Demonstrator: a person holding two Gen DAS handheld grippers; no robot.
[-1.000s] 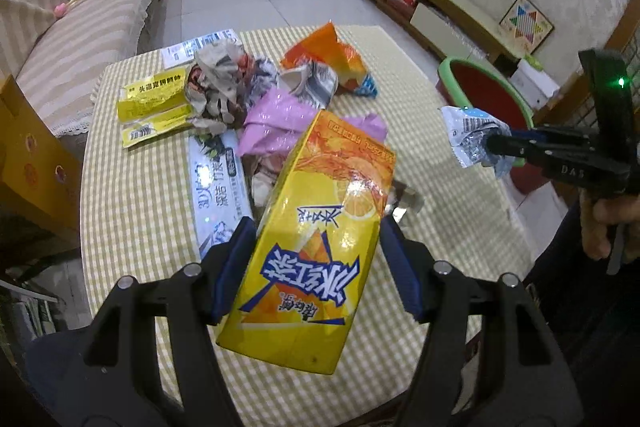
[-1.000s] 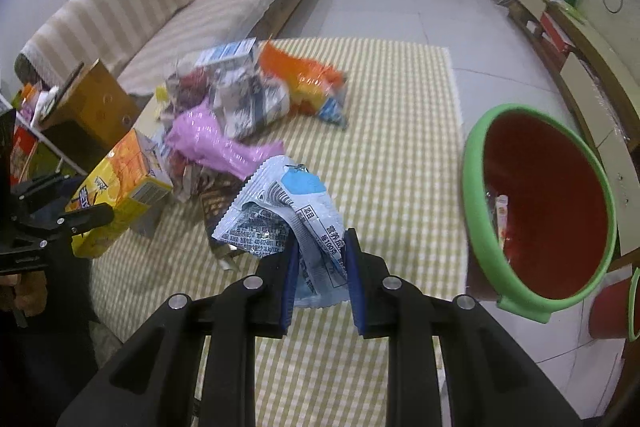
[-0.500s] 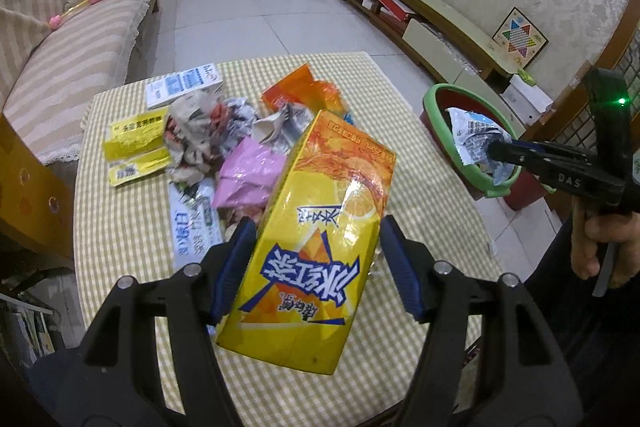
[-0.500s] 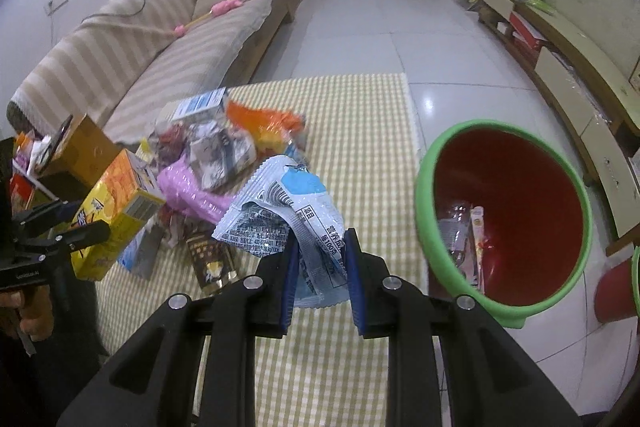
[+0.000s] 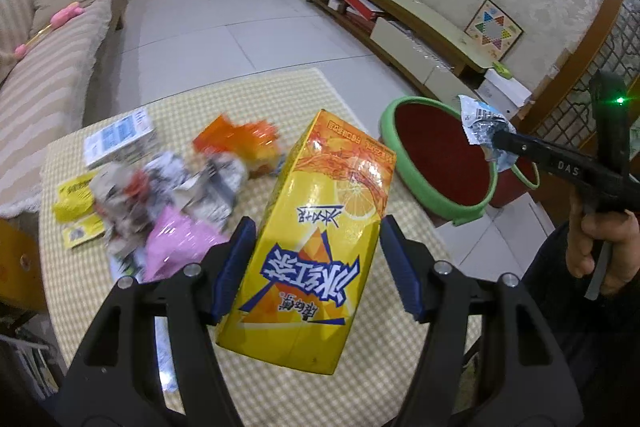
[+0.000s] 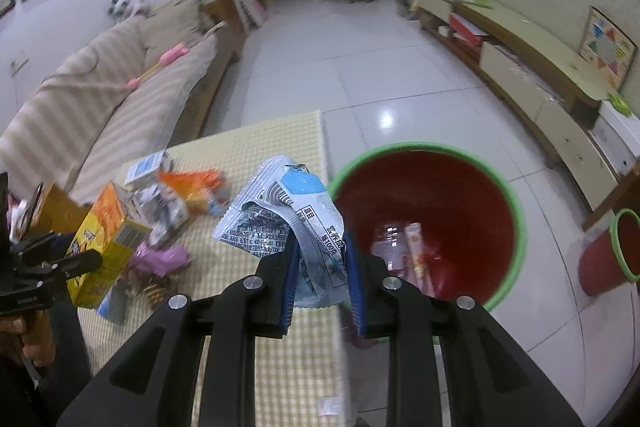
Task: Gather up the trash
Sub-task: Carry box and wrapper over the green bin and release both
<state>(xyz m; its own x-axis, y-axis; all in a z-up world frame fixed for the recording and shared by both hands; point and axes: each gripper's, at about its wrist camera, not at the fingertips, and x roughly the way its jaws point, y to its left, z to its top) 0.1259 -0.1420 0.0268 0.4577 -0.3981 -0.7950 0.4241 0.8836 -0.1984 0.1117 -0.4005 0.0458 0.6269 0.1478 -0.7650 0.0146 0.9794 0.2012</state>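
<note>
My left gripper [image 5: 316, 263] is shut on a yellow juice carton [image 5: 320, 227] and holds it above the checked table [image 5: 248, 387]. My right gripper [image 6: 320, 267] is shut on a crumpled silver-blue wrapper [image 6: 288, 211] and holds it at the table's right edge, beside the rim of a red bin with a green rim [image 6: 516, 211]. The bin holds some trash [image 6: 412, 247]. In the left wrist view the right gripper [image 5: 500, 143] and its wrapper [image 5: 480, 123] hang over the bin [image 5: 440, 155]. The carton also shows in the right wrist view [image 6: 104, 239].
A pile of wrappers lies on the table: a pink bag [image 5: 180, 243], an orange packet [image 5: 236, 139], yellow packets [image 5: 76, 203], a white-blue box [image 5: 120, 139]. A striped sofa [image 6: 100, 99] stands left. A smaller red bin [image 6: 612, 251] stands far right.
Both grippers have risen and moved right toward the red bin with their loads. The wrapper has come from over the table to the bin's rim.
</note>
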